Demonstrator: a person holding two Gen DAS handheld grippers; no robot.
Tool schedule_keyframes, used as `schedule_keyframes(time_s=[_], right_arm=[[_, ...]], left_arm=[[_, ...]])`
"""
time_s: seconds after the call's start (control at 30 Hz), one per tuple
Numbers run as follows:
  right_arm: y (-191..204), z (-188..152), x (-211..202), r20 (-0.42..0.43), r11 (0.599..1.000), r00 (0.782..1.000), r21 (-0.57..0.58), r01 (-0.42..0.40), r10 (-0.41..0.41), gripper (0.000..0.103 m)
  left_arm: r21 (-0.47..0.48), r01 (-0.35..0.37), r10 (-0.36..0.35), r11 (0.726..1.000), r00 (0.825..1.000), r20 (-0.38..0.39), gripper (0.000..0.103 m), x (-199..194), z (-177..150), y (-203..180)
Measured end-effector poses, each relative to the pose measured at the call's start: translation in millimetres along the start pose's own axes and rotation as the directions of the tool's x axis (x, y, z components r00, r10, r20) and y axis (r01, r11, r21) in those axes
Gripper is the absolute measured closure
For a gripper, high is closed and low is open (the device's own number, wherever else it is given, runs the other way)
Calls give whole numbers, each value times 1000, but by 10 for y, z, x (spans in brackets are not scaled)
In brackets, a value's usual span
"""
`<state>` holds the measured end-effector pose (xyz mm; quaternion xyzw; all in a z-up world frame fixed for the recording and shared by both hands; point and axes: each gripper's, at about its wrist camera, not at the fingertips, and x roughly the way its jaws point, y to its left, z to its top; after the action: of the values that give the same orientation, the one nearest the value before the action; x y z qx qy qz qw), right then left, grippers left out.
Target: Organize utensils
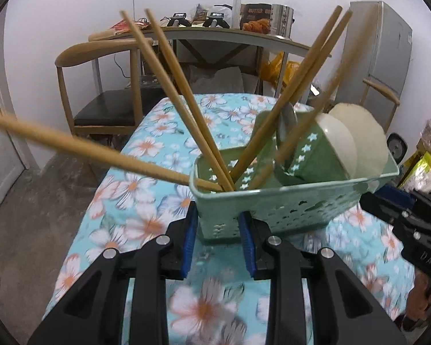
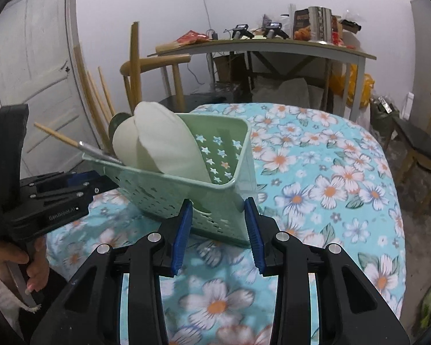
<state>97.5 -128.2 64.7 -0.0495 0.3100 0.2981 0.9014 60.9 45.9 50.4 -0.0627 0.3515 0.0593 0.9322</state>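
A green plastic utensil basket (image 1: 287,204) stands tilted on the floral table. It holds several wooden chopsticks (image 1: 184,97), a metal spoon (image 1: 287,120) and two white bowls (image 1: 356,135). My left gripper (image 1: 219,224) is closed around the basket's near left corner. My right gripper (image 2: 219,215) is closed around the basket (image 2: 221,184) at its right corner. The bowls (image 2: 163,141) lean inside. The left gripper's body (image 2: 43,198) shows at left in the right wrist view.
The floral tablecloth (image 2: 330,187) covers the table. A wooden chair (image 1: 100,86) and a cluttered desk (image 1: 215,31) stand behind. A fridge (image 1: 382,57) is at the right, a door (image 2: 34,72) at the left.
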Motion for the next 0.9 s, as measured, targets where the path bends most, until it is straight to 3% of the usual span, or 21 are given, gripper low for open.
schedule_keyframes(time_s=[0.43, 0.73, 0.9], right_arm=[[313, -276, -351, -31, 999, 999, -37, 20, -21, 68], [299, -287, -346, -38, 1000, 999, 1, 31, -31, 68], [243, -248, -329, -43, 999, 999, 37, -3, 5, 67]], left_arm=[[-39, 15, -16, 999, 999, -40, 76, -397, -269, 76], [-18, 10, -11, 1000, 998, -61, 77, -402, -234, 46], [-24, 33, -34, 999, 998, -48, 76, -325, -161, 109]])
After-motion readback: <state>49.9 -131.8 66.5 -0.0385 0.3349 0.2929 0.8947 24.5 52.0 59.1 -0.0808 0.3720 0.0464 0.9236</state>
